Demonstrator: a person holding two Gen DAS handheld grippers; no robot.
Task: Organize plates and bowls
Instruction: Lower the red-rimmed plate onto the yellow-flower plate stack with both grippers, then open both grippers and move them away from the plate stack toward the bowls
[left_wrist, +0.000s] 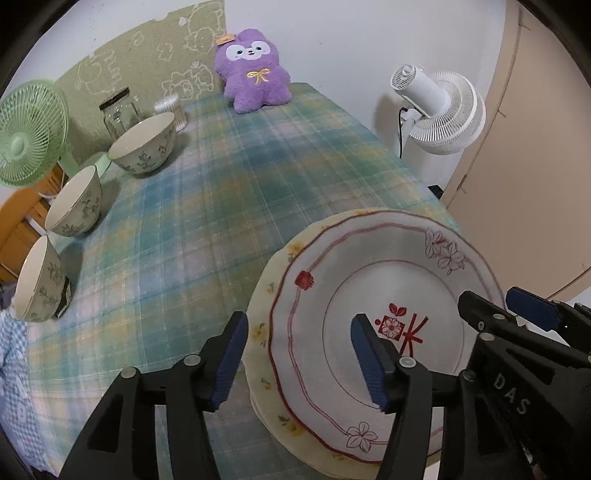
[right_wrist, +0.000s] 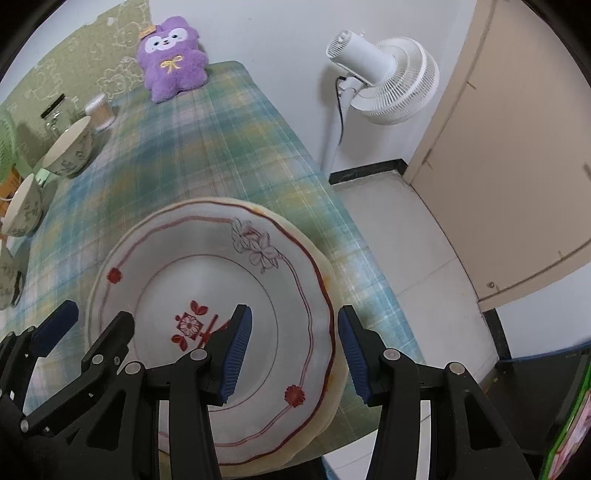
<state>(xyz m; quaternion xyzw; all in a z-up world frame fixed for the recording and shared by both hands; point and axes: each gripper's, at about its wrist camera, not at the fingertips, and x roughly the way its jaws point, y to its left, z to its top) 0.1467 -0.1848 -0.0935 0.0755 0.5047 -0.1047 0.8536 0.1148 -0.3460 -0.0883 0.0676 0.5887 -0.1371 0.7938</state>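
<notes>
White letters "DAS" stand on the right gripper (left_wrist: 517, 314) body.

Left wrist view sits low over the near right part of the plaid-clothed table (left_wrist: 207, 192), facing its far edge, close above the white red-patterned plate (left_wrist: 369, 295). Right wrist view hangs just right of it, same heading, over the table's right edge (right_wrist: 332, 206). Both share the plate (right_wrist: 207, 266), purple plush toy (left_wrist: 255, 70) (right_wrist: 171, 55), white standing fan (left_wrist: 439, 110) (right_wrist: 388, 81).
</notes>
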